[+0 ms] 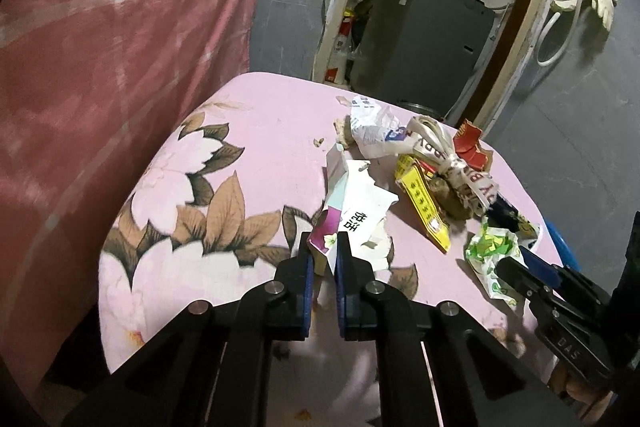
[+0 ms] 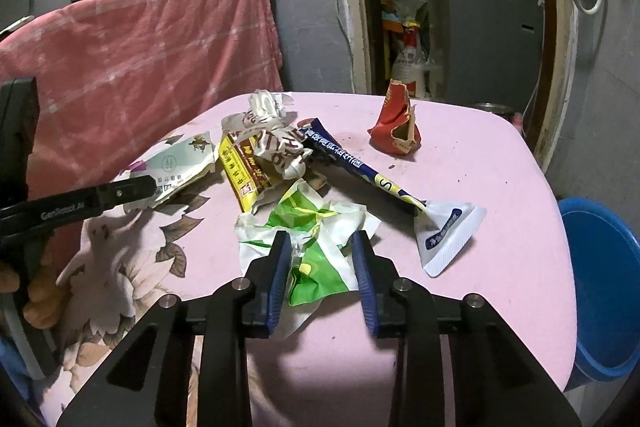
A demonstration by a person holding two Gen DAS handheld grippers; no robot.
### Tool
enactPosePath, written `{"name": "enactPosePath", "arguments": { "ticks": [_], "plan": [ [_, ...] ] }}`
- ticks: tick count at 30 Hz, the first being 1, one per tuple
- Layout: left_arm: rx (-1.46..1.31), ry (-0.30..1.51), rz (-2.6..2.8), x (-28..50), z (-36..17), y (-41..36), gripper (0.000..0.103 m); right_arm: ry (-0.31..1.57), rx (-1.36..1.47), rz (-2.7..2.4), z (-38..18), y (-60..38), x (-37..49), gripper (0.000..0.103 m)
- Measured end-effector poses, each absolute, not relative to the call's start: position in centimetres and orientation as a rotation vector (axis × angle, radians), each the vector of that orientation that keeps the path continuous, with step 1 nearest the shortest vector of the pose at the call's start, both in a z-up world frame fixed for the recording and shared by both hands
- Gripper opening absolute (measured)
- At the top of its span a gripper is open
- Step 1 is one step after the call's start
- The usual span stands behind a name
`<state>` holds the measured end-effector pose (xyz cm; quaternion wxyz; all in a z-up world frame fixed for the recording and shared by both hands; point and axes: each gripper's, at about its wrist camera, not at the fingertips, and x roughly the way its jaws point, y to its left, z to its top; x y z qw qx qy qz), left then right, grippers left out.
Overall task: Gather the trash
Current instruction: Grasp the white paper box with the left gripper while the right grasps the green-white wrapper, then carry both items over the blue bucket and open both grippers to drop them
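Observation:
Trash lies on a pink floral cloth (image 1: 240, 131) over a table. My left gripper (image 1: 322, 247) is shut on the near edge of a torn white and purple carton (image 1: 352, 215); the carton also shows in the right wrist view (image 2: 176, 163). My right gripper (image 2: 320, 247) is open, its fingers on either side of a crumpled green and white wrapper (image 2: 312, 227), which the left wrist view also shows (image 1: 490, 247). Behind lie a yellow packet (image 2: 240, 171), a crumpled white wrapper with red letters (image 2: 276, 143), a blue and white tube (image 2: 384, 187) and a torn red packet (image 2: 396, 123).
A blue bucket (image 2: 600, 287) stands on the floor at the table's right edge. A pink cloth (image 2: 140, 55) hangs over furniture behind the table on the left. A doorway with a grey cabinet (image 2: 484, 27) and bottles is at the back.

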<state>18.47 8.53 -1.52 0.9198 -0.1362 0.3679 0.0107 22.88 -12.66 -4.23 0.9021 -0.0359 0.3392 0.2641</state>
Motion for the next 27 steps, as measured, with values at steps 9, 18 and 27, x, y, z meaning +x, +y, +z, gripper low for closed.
{"name": "enactPosePath", "arguments": {
  "ticks": [9, 18, 27],
  "plan": [
    [-0.299, 0.711, 0.041, 15.9, -0.9, 7.9, 0.005, 0.640, -0.075, 0.565, -3.4, -13.2, 21.2, 0.013],
    [-0.255, 0.590, 0.078, 13.1, 0.7, 5.8, 0.005, 0.518, -0.129, 0.566, -1.9, -13.4, 18.4, 0.010],
    [-0.210, 0.430, 0.037, 12.1, 2.9, 2.3, 0.005, 0.291, -0.116, 0.474, 1.3, -15.6, 15.9, 0.010]
  ]
}}
